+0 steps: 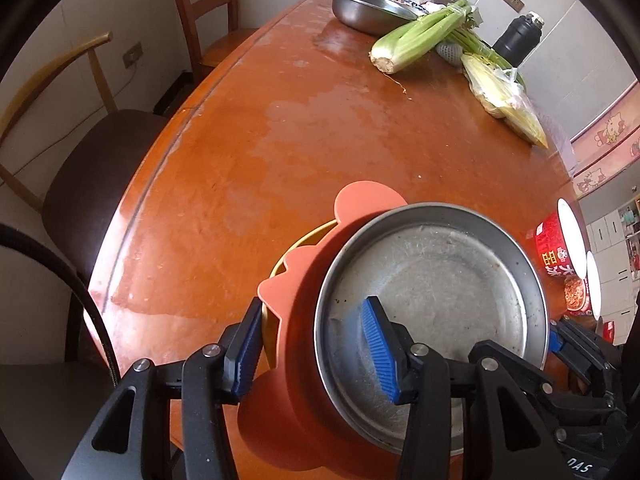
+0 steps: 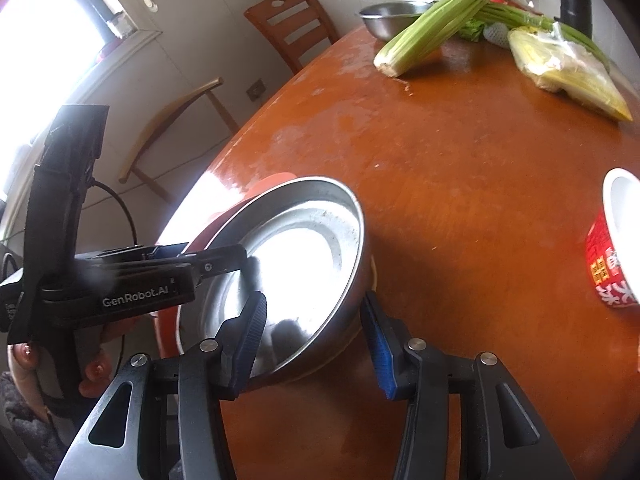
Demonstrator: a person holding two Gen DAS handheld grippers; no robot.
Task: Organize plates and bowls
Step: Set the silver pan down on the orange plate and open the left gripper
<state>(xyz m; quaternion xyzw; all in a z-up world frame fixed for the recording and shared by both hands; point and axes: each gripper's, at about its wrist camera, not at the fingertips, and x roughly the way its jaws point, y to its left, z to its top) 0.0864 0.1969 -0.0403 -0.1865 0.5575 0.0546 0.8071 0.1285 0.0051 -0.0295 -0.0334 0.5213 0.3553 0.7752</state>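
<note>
Orange-brown wooden table, perhaps wet-streaked, steel plate, celery, chairs.

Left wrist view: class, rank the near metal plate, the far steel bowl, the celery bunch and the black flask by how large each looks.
1. Near metal plate, but closest to the camera.
2. Celery bunch and far steel bowl: too alike to rank.
3. Black flask.

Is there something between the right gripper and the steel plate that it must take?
Nothing visible. The right gripper is open and already straddles the near rim of the steel plate, one finger inside and one outside. The left gripper straddles the opposite side, over the orange silicone dish, and does not block it.
</note>
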